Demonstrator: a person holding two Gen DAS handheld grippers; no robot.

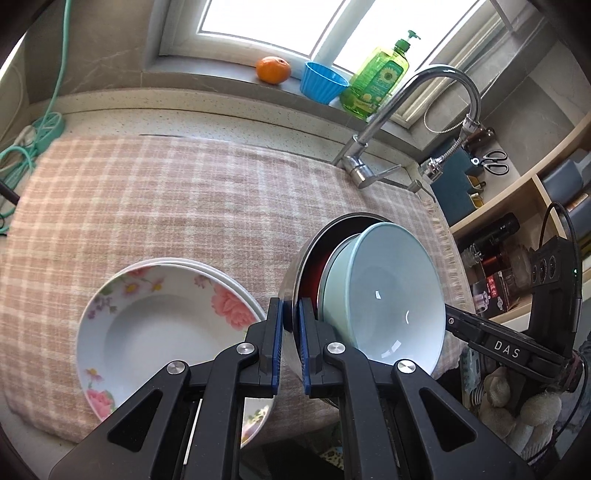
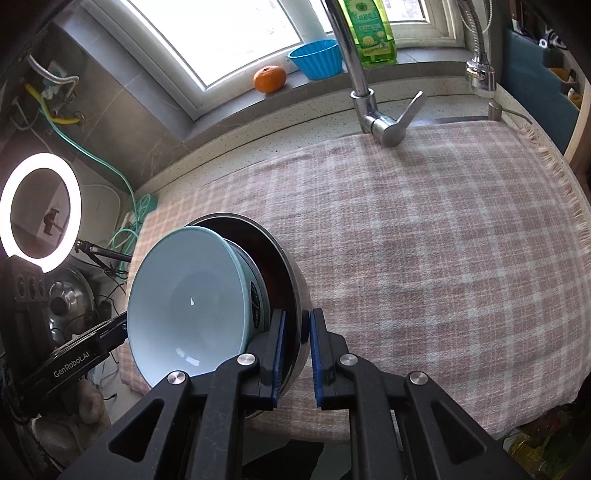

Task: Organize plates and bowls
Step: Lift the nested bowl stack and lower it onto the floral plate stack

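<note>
Left gripper [image 1: 291, 343] clamped on steel bowl [image 1: 295, 280] rim; right gripper [image 2: 297, 360] clamped on opposite rim. Blue bowl [image 1: 384, 295] nested inside, tilted, loose. Stack above cloth [image 2: 424, 240]. Plates [image 1: 162, 321] left of left gripper. Judgement: ceramic heavy, fragile; steel slippery; hold rims level.

Bright window [image 1: 280, 18] above a grey sill [image 1: 221, 79] (ring light [image 2: 40, 210] glowing nearby).

"DAS", "GenRobot.AI" on gripper [image 1: 506, 349] bodies

pale blue bowl [image 1: 384, 299], floral plate [image 1: 166, 325], pink plaid cloth [image 1: 166, 195]
</note>
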